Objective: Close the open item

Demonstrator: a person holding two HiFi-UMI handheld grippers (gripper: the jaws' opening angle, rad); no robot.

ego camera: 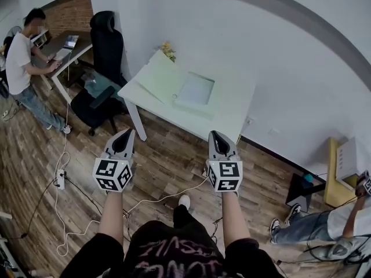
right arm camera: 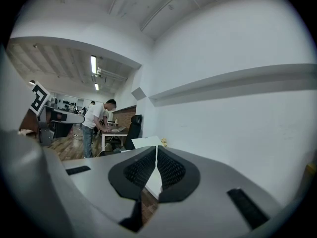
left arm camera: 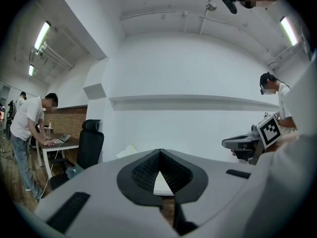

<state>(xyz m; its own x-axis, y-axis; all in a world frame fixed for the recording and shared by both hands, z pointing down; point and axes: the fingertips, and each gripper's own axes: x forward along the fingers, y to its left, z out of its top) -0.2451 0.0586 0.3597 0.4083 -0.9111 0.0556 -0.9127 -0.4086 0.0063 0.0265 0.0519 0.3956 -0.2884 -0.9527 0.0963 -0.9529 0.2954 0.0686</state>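
Observation:
A pale laptop-like item point(ego camera: 195, 91) lies open on the white table point(ego camera: 232, 112), its lid point(ego camera: 159, 77) tilted back to the left. My left gripper point(ego camera: 123, 136) and right gripper point(ego camera: 218, 139) hover side by side over the wood floor, short of the table's near edge, both shut and holding nothing. In the left gripper view the jaw tips point(left arm camera: 159, 152) meet, with a slice of the table point(left arm camera: 161, 185) showing below them. The right gripper point(right arm camera: 156, 148) is also closed, and the raised lid point(right arm camera: 143, 143) shows just beyond it.
A black office chair point(ego camera: 107, 45) stands left of the table. A person point(ego camera: 20, 57) leans over a desk at far left. Another person point(ego camera: 324, 225) sits low at right near a yellow cabinet point(ego camera: 335, 175). Cables and a power strip point(ego camera: 59, 179) lie on the floor.

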